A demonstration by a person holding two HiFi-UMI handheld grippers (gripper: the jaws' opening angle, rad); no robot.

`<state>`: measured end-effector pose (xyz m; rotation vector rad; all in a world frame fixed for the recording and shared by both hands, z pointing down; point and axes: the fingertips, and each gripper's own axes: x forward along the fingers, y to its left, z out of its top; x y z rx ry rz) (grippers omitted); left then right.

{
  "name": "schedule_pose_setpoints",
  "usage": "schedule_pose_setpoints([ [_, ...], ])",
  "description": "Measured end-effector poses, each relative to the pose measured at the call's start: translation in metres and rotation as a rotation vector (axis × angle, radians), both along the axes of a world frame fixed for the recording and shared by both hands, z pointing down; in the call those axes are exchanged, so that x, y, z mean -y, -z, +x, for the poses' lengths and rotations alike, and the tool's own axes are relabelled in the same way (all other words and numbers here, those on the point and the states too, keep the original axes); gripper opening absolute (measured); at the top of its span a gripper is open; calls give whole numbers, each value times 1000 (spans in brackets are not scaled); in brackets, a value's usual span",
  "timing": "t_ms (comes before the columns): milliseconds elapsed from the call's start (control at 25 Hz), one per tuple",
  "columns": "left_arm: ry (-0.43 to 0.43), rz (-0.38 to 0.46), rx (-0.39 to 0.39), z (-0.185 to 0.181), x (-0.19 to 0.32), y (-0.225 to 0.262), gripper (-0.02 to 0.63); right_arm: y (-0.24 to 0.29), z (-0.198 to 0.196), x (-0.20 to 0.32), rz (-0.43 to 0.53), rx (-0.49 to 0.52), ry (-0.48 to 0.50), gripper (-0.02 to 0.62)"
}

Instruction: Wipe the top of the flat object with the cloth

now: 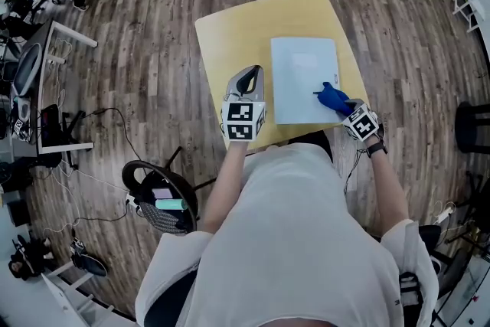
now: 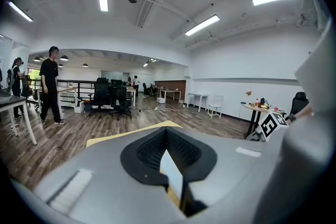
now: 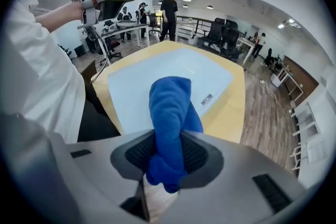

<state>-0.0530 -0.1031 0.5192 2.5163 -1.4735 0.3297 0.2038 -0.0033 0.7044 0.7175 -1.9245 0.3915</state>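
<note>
A pale blue flat board (image 1: 305,79) lies on the right half of the yellow table (image 1: 230,34). My right gripper (image 1: 346,108) is shut on a rolled blue cloth (image 1: 332,97), whose end is over the board's near right part. In the right gripper view the cloth (image 3: 170,107) sticks out between the pads (image 3: 197,152), above the board (image 3: 134,86). My left gripper (image 1: 249,77) hangs over the table's near edge, left of the board, tilted up toward the room. Its jaws (image 2: 167,132) stand shut with nothing between them.
The table's near edge is at my body. An office chair base (image 1: 161,203) stands on the wood floor at lower left, a desk with monitors (image 1: 38,80) farther left. A person (image 3: 169,13) stands beyond the table, and dark chairs (image 3: 223,34) lie farther back.
</note>
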Motion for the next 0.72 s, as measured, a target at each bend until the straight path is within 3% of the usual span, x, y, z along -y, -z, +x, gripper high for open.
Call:
schedule_pose_setpoints([
  [160,32,-2,-6,-13,0,1,9,25,-45,9,45,120,-16,118],
  [360,81,-3,-14,-34,-4,2,9,42,-143,7,49,238,165,118],
  [520,113,-1,-17,-47,-5,2,9,30,-203,-2,39,239,363,118],
  [720,122,-4,-19,-52,-7,1,9,9,-220,-9,-2,179,474,115],
])
